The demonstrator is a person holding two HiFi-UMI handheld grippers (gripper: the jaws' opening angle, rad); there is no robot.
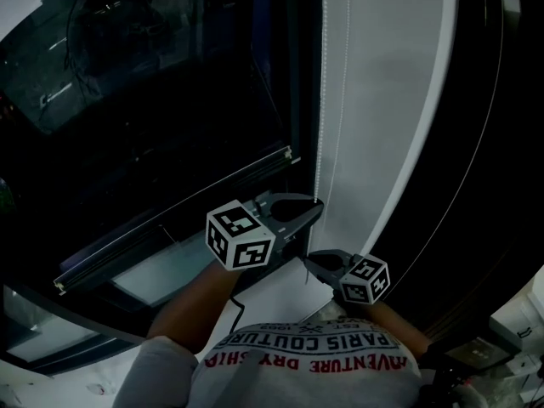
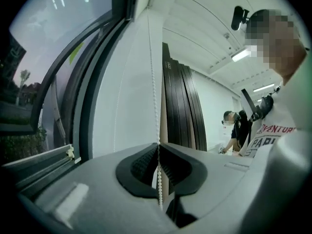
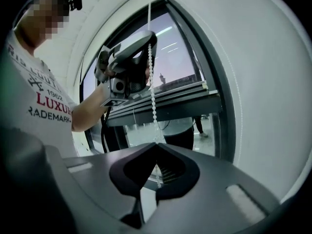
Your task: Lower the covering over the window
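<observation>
A white bead chain (image 1: 320,100) hangs beside the dark window (image 1: 136,83). My left gripper (image 1: 318,204) is shut on the bead chain (image 2: 155,82), which runs up from the closed tips and down through the hollow behind them. Just below and nearer to me, my right gripper (image 1: 308,260) is shut on the same bead chain (image 3: 152,96), which rises to the left gripper (image 3: 127,52) above. The covering's bottom rail (image 1: 170,223) lies aslant across the lower part of the window, and the rail (image 3: 165,99) also shows in the right gripper view.
A white wall panel (image 1: 382,100) stands right of the chain, with dark vertical slats (image 2: 183,106) beyond it. A pale sill (image 1: 170,270) lies under the rail. Another person (image 2: 233,130) stands in the background of the room.
</observation>
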